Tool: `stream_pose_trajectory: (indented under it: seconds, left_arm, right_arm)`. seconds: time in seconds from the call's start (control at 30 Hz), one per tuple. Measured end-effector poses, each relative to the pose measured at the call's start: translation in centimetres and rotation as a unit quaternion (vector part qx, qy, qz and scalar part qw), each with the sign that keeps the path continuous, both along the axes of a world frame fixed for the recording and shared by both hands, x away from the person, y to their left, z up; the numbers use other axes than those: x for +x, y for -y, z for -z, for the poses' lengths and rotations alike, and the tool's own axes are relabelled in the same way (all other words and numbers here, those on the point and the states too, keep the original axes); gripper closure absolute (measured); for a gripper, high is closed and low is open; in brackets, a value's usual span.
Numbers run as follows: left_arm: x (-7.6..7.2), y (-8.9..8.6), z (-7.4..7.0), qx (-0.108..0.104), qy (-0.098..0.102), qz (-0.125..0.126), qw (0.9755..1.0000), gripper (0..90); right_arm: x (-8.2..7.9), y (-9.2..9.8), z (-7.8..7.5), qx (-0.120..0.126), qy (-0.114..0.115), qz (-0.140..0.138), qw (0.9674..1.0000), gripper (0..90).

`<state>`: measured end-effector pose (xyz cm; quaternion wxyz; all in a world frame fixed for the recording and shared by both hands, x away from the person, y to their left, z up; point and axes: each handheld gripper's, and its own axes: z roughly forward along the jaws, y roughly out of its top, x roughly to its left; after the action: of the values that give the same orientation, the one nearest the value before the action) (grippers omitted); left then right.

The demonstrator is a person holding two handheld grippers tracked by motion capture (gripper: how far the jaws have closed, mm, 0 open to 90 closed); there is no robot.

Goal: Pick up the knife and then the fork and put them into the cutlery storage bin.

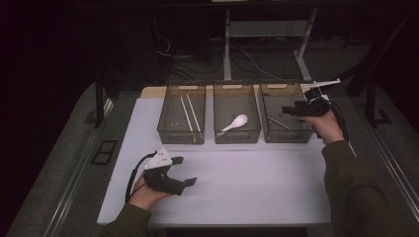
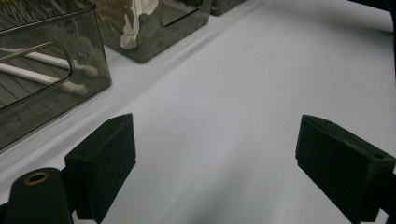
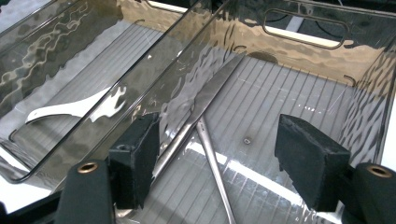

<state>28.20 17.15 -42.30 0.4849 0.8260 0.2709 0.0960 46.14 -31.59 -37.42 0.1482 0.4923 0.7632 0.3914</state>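
Overhead forward-down view; two close jaw-level views

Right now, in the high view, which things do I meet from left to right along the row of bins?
Left bin with white chopsticks → middle bin with white spoon → right bin with a metal utensil → right gripper.

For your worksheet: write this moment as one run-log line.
right gripper: open above right bin | metal knife: lying in it, unheld | left gripper: open, empty, over table
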Motion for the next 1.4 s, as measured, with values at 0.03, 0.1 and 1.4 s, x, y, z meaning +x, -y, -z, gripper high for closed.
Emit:
stream_pose_trajectory:
  seconds: [0.03,0.1,1.4]
  left_arm:
    - [0.0,0.0,0.0,0.0,0.0,0.0,1.0,11.3]
    - [0.0,0.0,0.0,-0.001,0.0,-0.001,1.0,11.2]
    - [0.3,-0.3,0.6,0.002,-0.005,-0.008,1.0,0.0]
  right_arm:
    - [-0.2,0.0,0.0,-0.001,0.002,-0.001,1.0,29.0]
    - [-0.6,0.0,-0.1,0.001,0.008,-0.002,1.0,27.9]
    - [-10.1,-2.2,-0.2,0.033,0.077,-0.095,0.992,17.8]
